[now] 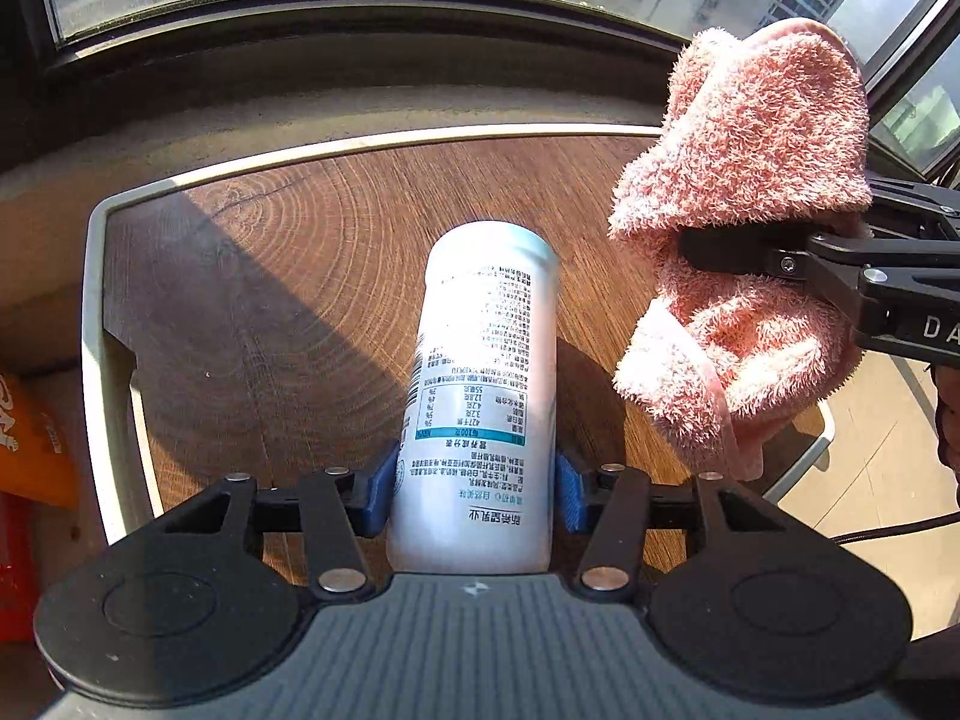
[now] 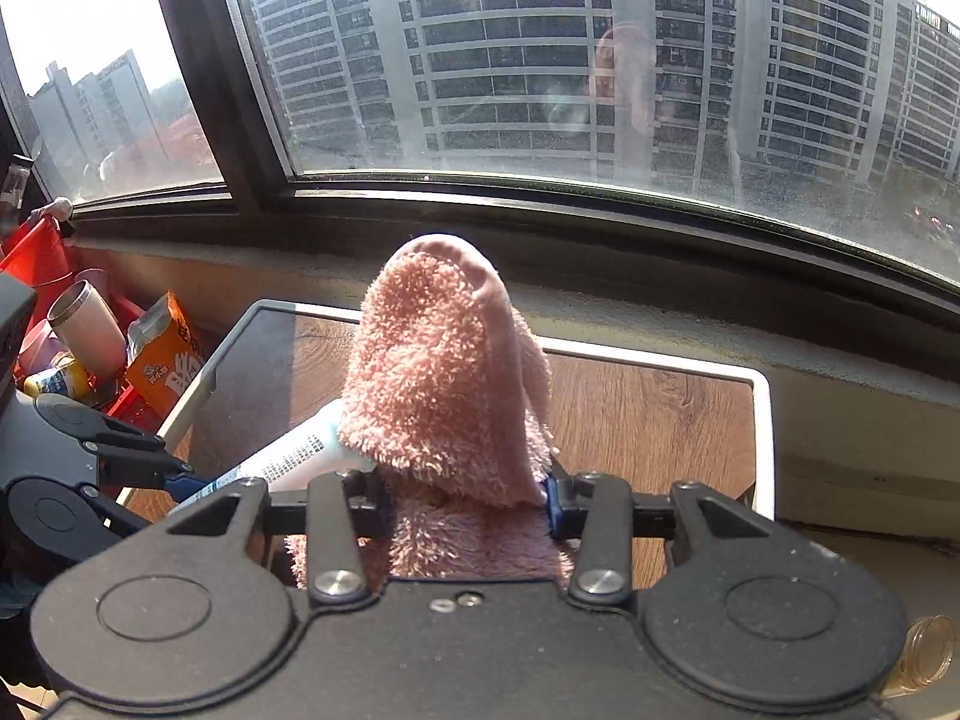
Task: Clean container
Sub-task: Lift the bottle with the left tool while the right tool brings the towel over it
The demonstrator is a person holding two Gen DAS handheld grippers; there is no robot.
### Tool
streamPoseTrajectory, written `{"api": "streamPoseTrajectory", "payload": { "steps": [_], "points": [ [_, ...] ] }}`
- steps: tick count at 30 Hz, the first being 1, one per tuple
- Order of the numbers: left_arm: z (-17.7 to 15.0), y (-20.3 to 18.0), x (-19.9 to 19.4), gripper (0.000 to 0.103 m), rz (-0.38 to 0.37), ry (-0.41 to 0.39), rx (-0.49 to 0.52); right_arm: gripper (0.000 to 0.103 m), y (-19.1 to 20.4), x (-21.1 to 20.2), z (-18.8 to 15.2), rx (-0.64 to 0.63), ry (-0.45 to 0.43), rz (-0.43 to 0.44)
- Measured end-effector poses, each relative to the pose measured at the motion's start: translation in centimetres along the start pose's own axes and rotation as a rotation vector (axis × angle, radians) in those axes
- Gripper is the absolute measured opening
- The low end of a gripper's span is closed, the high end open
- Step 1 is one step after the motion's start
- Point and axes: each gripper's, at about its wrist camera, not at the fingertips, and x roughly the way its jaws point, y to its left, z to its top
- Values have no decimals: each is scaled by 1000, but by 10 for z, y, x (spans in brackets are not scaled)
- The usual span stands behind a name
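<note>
Left tongs: I clamp the white bottle.
Right tongs: I pinch the pink cloth.

I count one white container, one pink fluffy cloth and one wood-topped tray table. I have two grippers: the left gripper and the right gripper. Off to one side I make out one orange packet, one steel tumbler and one yellow can.
</note>
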Motion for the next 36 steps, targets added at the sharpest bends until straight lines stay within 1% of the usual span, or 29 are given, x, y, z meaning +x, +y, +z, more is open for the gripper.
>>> {"api": "streamPoseTrajectory", "payload": {
  "steps": [2, 4, 7, 11, 14, 16, 18, 23, 25, 27, 28, 30, 32, 34, 36],
  "points": [
    [2, 1, -1, 51, -2, 9, -6, 42, 10, -11, 2, -64, -16, 79],
    [-2, -6, -6, 51, 10, 10, 31, 42, 26, -16, 3, -124, -25, 142],
    [-9, -18, -9, 50, 36, 4, 136, 42, 51, -10, 3, -216, -5, 162],
    [-24, -34, -17, 50, 46, 13, 258, 42, 62, -2, -1, -231, 41, 237],
    [-29, -35, -22, 49, 39, 16, 276, 42, 67, -4, -2, -243, 58, 270],
    [-29, -34, -25, 49, 22, 19, 262, 42, 68, -4, -4, -248, 63, 262],
    [-24, -29, -29, 49, -5, 29, 225, 41, 62, -3, -5, -231, 64, 243],
    [-19, -16, -31, 49, -54, 47, 135, 40, 45, 7, -7, -192, 71, 109],
    [-14, -8, -29, 49, -81, 61, 79, 40, 38, 9, -8, -167, 74, 86],
    [-13, -3, -29, 49, -92, 63, 46, 39, 36, 12, -8, -186, 78, 37],
    [-8, 7, -21, 49, -96, 65, 28, 39, 36, 10, -9, -202, 75, 19],
    [-8, 12, -20, 49, -114, 79, -14, 39, 31, 5, -7, -178, 62, 42],
    [-9, 11, -25, 49, -136, 96, -42, 39, 32, -2, -2, -173, 42, 107],
    [-7, 15, -25, 49, -145, 102, -48, 39, 39, -7, 1, -189, 25, 173],
    [-7, 15, -24, 49, -148, 107, -40, 39, 54, -7, 6, -241, 23, 221]
  ]
}}
